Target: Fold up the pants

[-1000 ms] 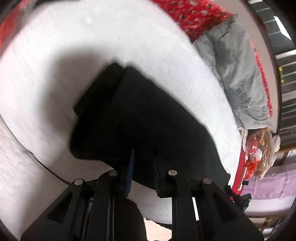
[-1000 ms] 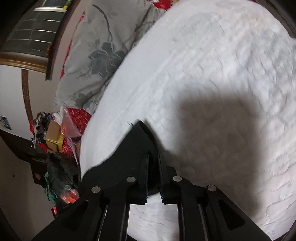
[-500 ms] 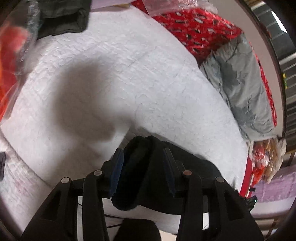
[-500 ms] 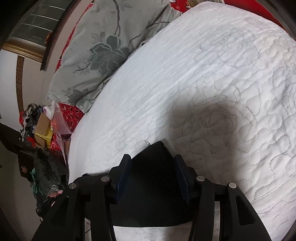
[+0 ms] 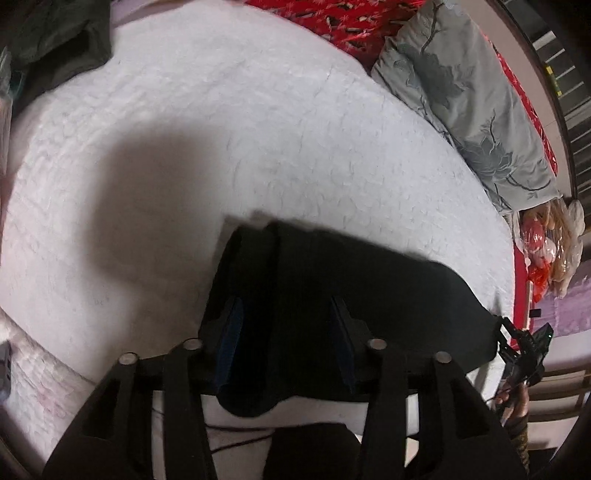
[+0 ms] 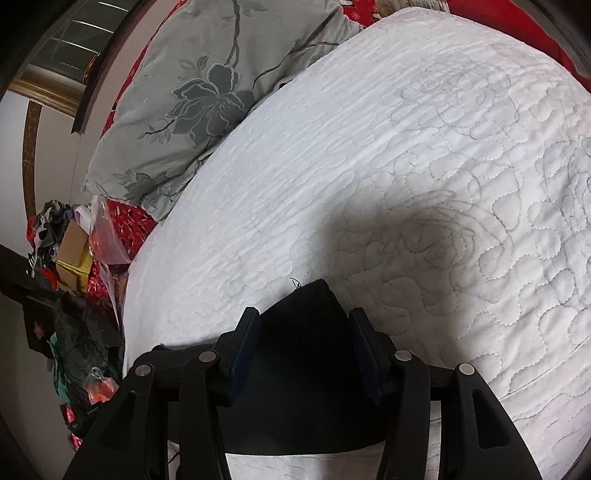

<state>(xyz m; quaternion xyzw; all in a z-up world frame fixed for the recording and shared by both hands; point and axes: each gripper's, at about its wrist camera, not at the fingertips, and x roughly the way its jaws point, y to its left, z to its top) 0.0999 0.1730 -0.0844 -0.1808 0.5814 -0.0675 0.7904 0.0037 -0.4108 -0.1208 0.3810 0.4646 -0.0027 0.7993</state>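
Observation:
The black pants [image 5: 388,288] lie folded on the white quilt [image 5: 258,129], stretching to the right from my left gripper [image 5: 284,306]. Its jaws stand apart and are closing, with a thick folded end of the pants between the blue pads [image 5: 231,332], which do not press on it. In the right wrist view a pointed corner of the pants [image 6: 306,387] rests on the quilt [image 6: 406,147] between the fingers of my right gripper [image 6: 303,317]. Those jaws are opening, and the pads are clear of the cloth.
A grey floral pillow [image 5: 461,92] [image 6: 199,92] lies on a red bedspread [image 5: 351,22] at the head of the bed. A dark garment [image 5: 55,37] sits at the quilt's far left corner. Bags and boxes [image 6: 74,251] crowd the floor beside the bed.
A second ago both grippers were shut on the pants. Both have since let go, and the pants now rest on the quilt between the parted fingers.

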